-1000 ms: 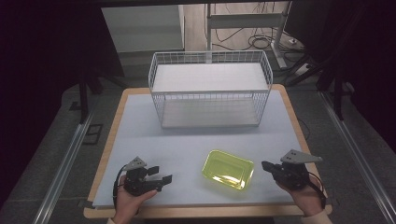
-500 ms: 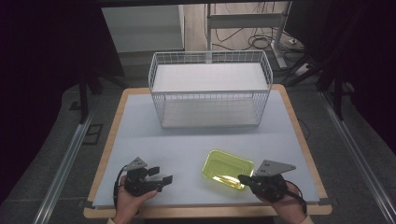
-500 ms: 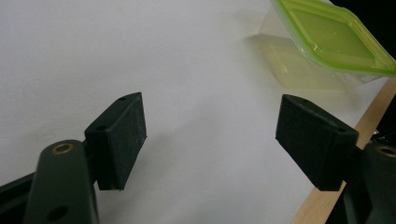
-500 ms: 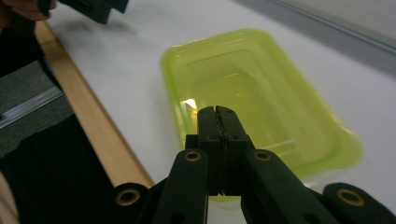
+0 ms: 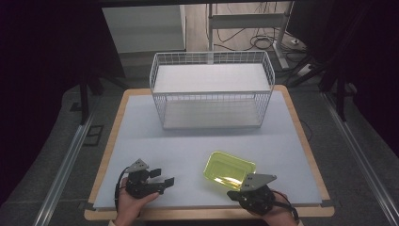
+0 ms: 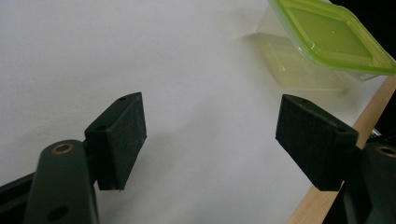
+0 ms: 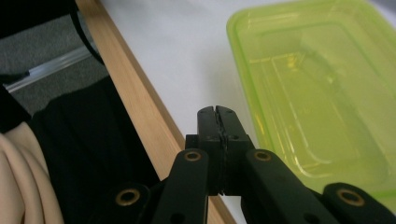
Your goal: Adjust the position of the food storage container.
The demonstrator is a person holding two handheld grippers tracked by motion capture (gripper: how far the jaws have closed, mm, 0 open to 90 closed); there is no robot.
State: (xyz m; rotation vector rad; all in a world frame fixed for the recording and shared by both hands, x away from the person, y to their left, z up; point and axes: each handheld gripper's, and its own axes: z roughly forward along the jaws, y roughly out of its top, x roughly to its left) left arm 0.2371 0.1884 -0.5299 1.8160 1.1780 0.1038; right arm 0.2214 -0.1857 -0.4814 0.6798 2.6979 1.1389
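Box of clear plastic with a green lid sits near the table's front edge, right of centre, within easy reach. Right tongs hover at its near corner, pressed shut and empty, seemingly to nudge it. Left tongs rest wide apart, well left. Wire basket waits far behind.

This looks like a lab or test room set up for recording: a wood-edged table with a pale grey top stands on grey carpet, flanked by metal floor rails, with loose black cables trailing beyond its far edge under a metal-framed desk.
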